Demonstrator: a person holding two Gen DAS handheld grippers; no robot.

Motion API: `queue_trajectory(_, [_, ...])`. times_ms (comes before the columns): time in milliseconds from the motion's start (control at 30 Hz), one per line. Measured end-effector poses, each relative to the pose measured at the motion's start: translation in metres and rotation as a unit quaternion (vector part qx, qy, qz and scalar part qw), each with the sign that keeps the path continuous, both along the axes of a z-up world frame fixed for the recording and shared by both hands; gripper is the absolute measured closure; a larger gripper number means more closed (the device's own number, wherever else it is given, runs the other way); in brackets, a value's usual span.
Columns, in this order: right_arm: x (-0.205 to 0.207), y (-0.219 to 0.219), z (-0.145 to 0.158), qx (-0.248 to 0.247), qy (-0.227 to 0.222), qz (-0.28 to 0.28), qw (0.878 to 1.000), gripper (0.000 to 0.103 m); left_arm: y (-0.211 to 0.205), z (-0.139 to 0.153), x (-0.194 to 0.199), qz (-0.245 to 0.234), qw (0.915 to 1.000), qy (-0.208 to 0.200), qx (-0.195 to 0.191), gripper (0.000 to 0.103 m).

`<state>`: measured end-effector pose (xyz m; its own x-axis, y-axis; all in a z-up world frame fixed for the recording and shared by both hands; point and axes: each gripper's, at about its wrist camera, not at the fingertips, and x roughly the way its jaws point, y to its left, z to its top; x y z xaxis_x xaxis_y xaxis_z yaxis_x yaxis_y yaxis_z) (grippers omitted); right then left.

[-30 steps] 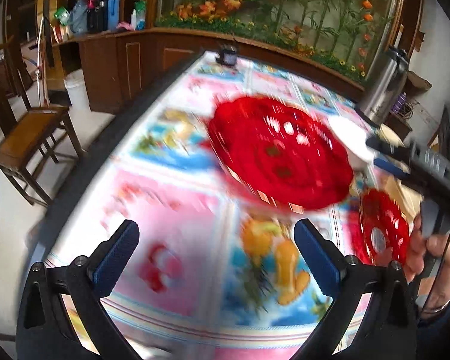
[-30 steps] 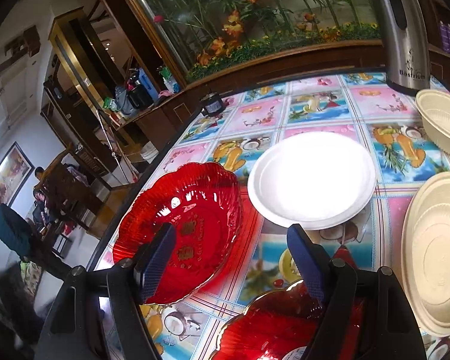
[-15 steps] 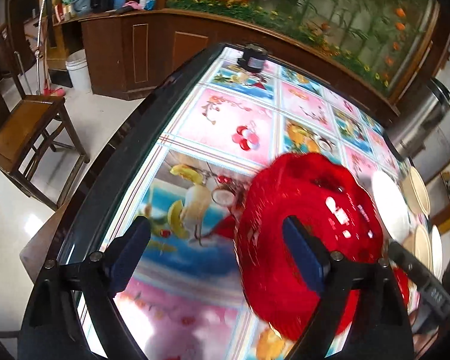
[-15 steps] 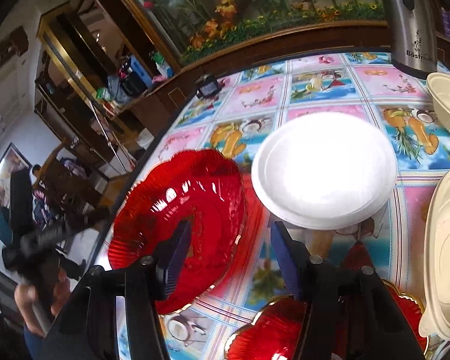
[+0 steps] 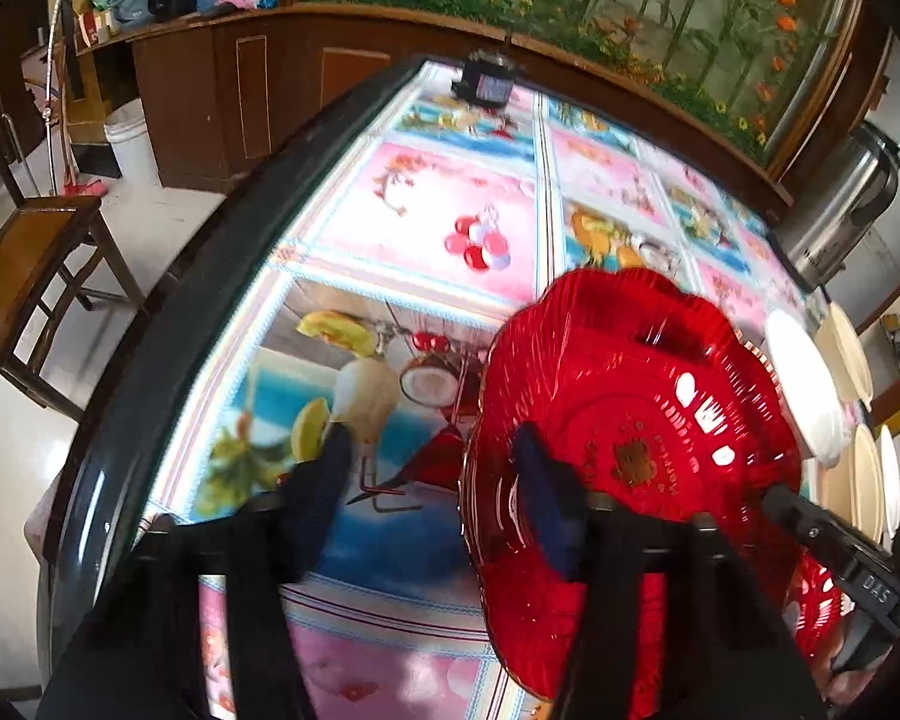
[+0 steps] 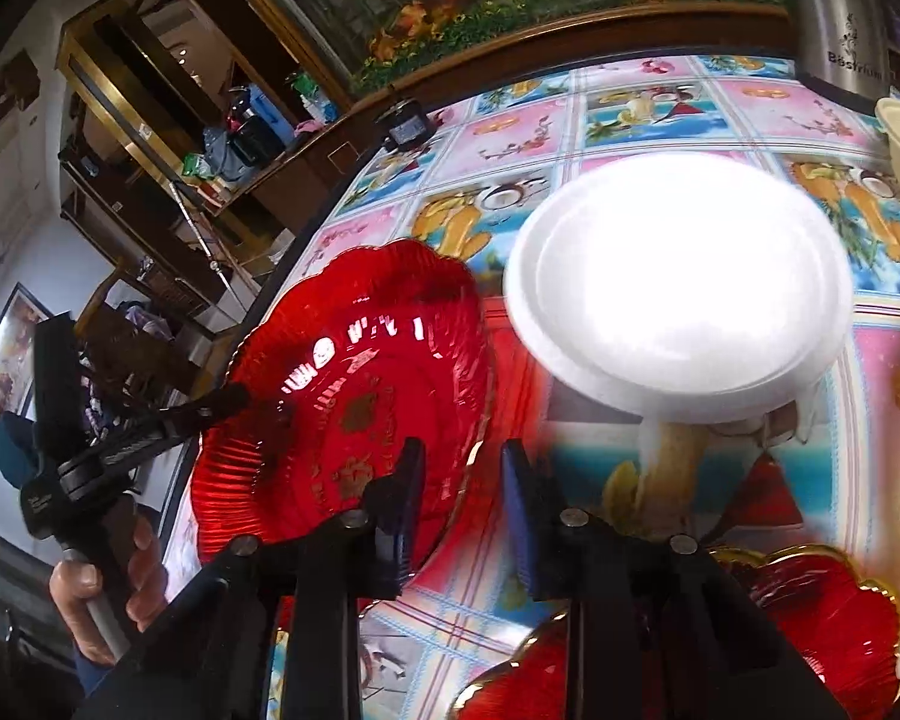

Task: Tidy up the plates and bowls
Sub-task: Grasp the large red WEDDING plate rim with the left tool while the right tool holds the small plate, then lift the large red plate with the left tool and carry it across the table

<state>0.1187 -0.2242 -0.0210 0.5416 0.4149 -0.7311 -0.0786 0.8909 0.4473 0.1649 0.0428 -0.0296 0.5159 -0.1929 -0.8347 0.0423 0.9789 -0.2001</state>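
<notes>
A large red scalloped plate (image 5: 642,420) lies on the table near its left edge; it also shows in the right wrist view (image 6: 354,396). My left gripper (image 5: 432,480) is partly open and straddles the plate's near-left rim, its right finger over the plate. My right gripper (image 6: 459,504) is partly open and straddles the same plate's right rim. A white plate (image 6: 678,276) lies beyond it. A smaller red plate (image 6: 810,630) lies close under the right gripper.
Cream bowls and plates (image 5: 852,360) stand at the right edge of the table. A steel thermos (image 6: 840,12) stands at the back right. A small black object (image 5: 486,84) sits at the far end. A wooden chair (image 5: 36,264) stands left of the table.
Both grippers have narrowed and moved in on the large red plate, the left from its left side, the right from its right side. The plate has stayed in place.
</notes>
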Motion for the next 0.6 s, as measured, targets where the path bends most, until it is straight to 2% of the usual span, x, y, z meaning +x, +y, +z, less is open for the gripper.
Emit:
queue_trajectory(67, [0.0,0.003,-0.001,-0.011,-0.003,0.001,1.0,0.085,-0.002,-0.003,0.001,-0.004,1.0,0.005,-0.007,0.065])
queue_trajectory(267, [0.001,0.001,-0.002,-0.004,-0.007,0.003,1.0,0.086,-0.009,-0.002,-0.002,-0.02,0.9996,-0.005,-0.02,0.086])
queue_trajectory(600, [-0.001,0.004,0.002,-0.014,-0.017,0.007,1.0,0.086,-0.011,-0.003,-0.006,-0.03,0.9992,0.002,-0.027,0.089])
